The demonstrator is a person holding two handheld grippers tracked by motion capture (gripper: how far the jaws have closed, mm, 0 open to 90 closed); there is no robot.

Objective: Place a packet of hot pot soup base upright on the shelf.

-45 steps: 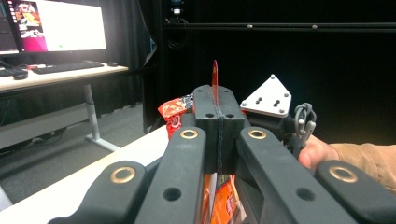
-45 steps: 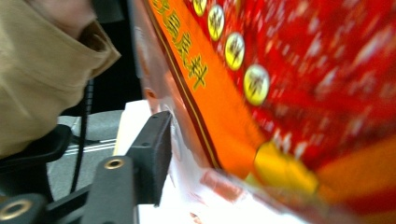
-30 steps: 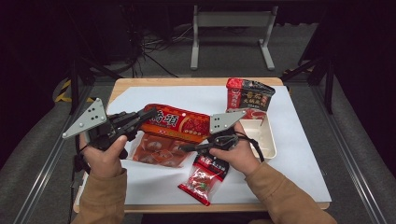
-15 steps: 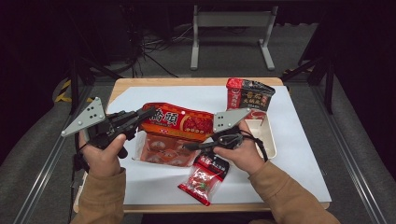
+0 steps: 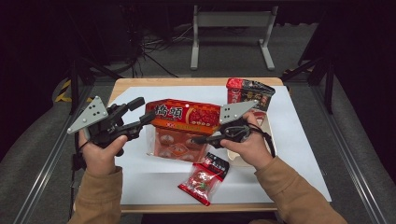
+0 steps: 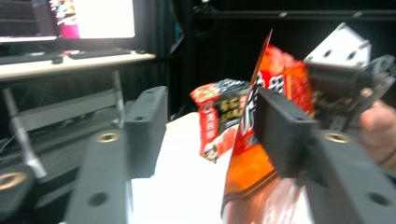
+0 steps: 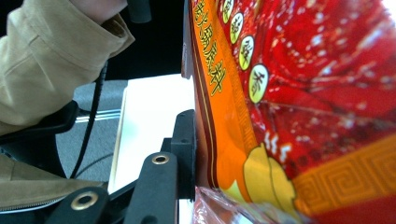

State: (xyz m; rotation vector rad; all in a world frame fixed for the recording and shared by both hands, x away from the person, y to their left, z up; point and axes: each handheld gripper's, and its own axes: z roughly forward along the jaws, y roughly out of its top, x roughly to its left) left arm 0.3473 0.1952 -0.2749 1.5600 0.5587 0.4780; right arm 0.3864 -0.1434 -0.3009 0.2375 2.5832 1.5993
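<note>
Two grippers attend the large red snack bag (image 5: 187, 119): it is clamped upright by the right gripper (image 5: 198, 139), while the left gripper (image 5: 148, 116), jaws just opened, should be re-closed squarely on the edge beside it.

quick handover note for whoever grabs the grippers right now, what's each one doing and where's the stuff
Left gripper: jaws have just been opening; the big orange-red snack bag's top edge stands between them, pads off it.
Right gripper: shut on the big bag's right side, holding it upright above the white sheet.
Small red packet lies flat near the front edge. Dark-and-red packet stands at the back right, by the tray.
Done: big bag lifted, left grip let go.
Left: likely set the big bag down or place it; the other two packets untouched.
</note>
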